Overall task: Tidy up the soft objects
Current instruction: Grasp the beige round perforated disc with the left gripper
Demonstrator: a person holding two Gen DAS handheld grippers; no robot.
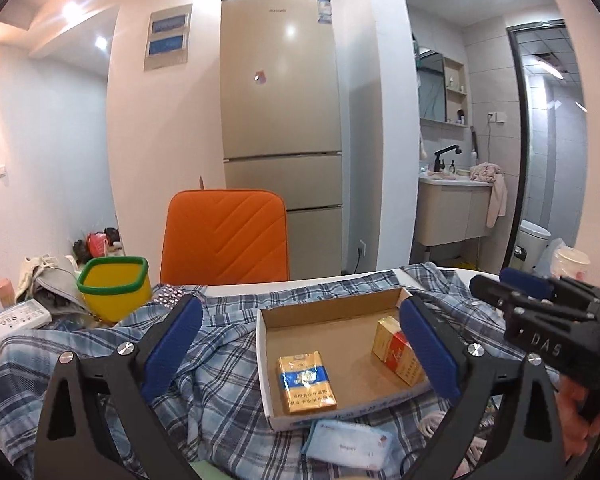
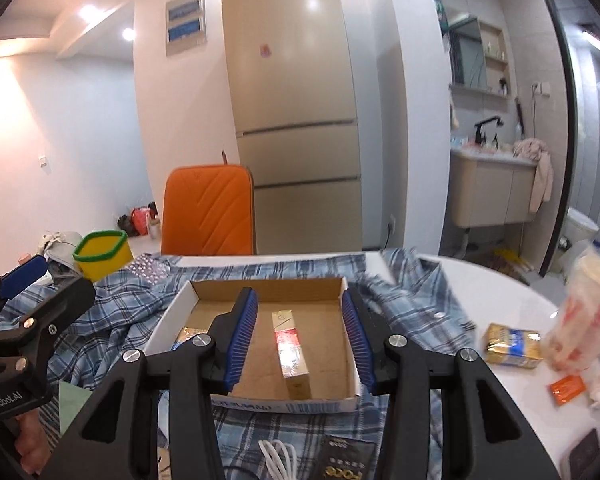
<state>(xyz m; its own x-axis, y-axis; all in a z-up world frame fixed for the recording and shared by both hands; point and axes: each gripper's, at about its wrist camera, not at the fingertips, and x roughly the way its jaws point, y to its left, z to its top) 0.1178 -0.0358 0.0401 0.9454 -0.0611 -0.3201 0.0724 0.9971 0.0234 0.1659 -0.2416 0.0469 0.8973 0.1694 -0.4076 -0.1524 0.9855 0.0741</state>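
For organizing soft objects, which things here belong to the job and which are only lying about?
Belong to the job:
- plaid shirt
- cardboard tray
- cigarette packs in the tray

Lying about:
- yellow bin
- orange chair
- gold packet
- white cable
- tissue pack

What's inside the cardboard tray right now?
The cardboard tray holds two cigarette packs: a gold and blue pack lying flat and a gold and red pack. In the right wrist view a gripper finger covers most of the blue one.
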